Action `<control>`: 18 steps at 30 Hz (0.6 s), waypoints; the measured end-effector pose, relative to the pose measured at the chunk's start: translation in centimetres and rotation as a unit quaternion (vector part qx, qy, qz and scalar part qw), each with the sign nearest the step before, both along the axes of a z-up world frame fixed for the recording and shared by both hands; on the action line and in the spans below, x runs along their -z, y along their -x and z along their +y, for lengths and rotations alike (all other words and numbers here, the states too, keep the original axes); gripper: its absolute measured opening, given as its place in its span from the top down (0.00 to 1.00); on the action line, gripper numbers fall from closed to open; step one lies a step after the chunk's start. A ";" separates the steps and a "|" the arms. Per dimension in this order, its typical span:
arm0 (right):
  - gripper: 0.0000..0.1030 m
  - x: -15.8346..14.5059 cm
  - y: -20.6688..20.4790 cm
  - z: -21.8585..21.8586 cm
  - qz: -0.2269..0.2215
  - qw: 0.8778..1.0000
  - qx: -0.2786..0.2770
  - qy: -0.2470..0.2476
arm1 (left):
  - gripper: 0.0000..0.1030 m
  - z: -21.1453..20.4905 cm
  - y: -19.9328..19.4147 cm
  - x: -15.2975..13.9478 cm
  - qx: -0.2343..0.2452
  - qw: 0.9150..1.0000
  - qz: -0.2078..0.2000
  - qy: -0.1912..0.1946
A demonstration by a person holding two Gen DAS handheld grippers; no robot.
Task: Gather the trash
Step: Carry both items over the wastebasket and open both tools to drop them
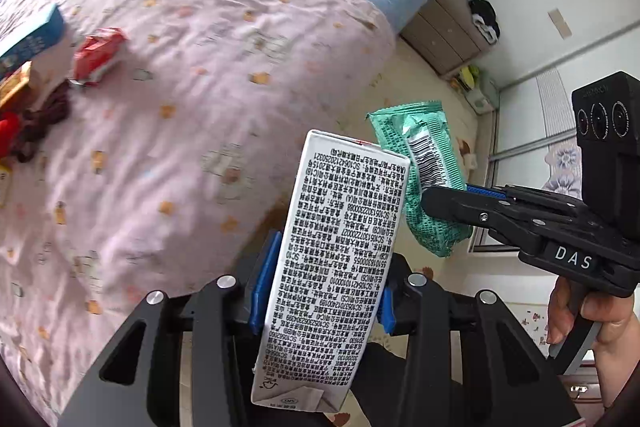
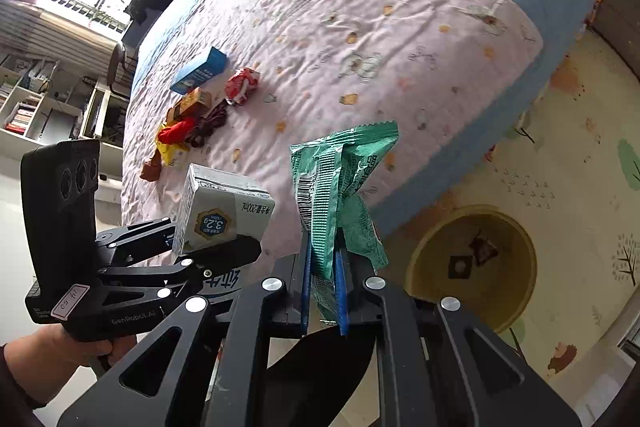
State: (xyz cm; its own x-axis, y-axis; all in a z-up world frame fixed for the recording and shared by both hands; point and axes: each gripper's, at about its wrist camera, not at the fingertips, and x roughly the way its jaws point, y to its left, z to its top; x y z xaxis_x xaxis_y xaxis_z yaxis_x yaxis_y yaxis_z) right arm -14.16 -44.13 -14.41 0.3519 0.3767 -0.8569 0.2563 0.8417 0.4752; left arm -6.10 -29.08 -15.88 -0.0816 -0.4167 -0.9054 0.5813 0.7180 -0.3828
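The bed [image 2: 360, 27] holds more trash at its far left; the yellow bin [image 2: 472, 267] sits on the floor near right. Left tool [image 1: 324, 291] clamps the milk carton [image 1: 336, 267], right tool [image 2: 324, 287] pinches the green wrapper [image 2: 340, 195]: centre each over the bin before releasing

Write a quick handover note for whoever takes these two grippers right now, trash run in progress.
Left gripper: shut on the milk carton.
Right gripper: shut on the green wrapper.
Both are held off the bed's edge, over the floor; the yellow bin stands on the floor mat below right, with a couple of dark scraps inside.
Done: two pieces picked up.
Left: drop both into the bin, then clear the pile on the bed: blue box, red wrapper and the other bits beside them.
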 end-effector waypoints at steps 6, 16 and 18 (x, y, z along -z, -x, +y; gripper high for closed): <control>0.90 2.6 7.1 -5.7 0.034 0.999 0.029 0.012 | 0.60 -6.3 6.1 3.9 0.035 0.999 0.031 -0.021; 0.90 10.4 14.1 -9.5 0.106 0.994 0.035 -0.006 | 0.60 -11.6 12.6 11.6 0.049 0.995 0.066 -0.060; 0.90 11.4 14.4 -9.7 0.109 0.994 0.030 -0.008 | 0.60 -12.1 12.9 12.8 0.046 0.994 0.070 -0.065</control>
